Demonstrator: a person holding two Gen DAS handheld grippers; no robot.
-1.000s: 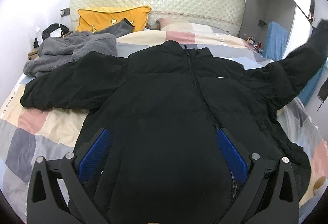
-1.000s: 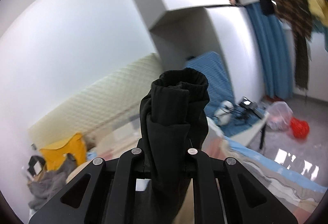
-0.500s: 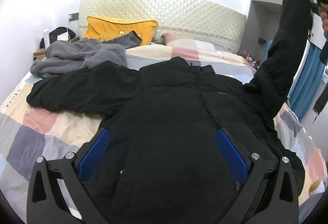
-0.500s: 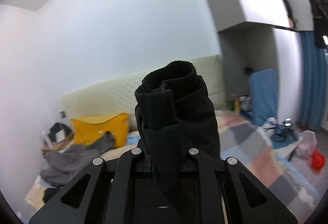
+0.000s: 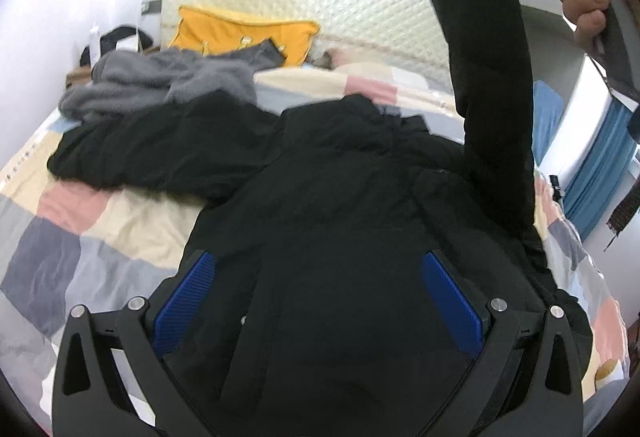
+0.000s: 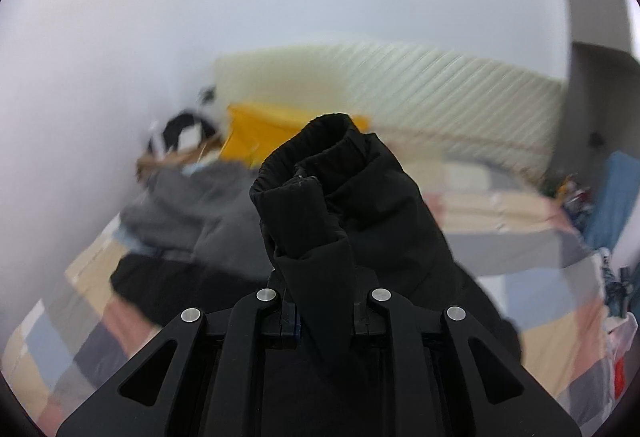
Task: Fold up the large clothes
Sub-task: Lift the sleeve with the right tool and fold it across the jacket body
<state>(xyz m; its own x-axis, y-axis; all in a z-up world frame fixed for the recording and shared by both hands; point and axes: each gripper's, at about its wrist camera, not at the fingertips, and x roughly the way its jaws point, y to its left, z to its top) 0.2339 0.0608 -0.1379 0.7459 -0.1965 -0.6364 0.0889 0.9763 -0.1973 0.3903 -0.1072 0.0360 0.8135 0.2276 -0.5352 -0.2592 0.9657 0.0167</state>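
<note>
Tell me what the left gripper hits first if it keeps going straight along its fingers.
Most likely the black jacket: the open left gripper points at its body, which fills the space between the fingers. Depth is unclear.

A yellow pillow (image 5: 244,35) leans against a quilted cream headboard (image 5: 320,1) at the top of a bed spread with a pastel patchwork quilt (image 5: 72,237). A grey fleece garment (image 5: 160,85) lies heaped just below the pillow. Blue curtains (image 5: 596,177) hang at the room's right edge.
</note>
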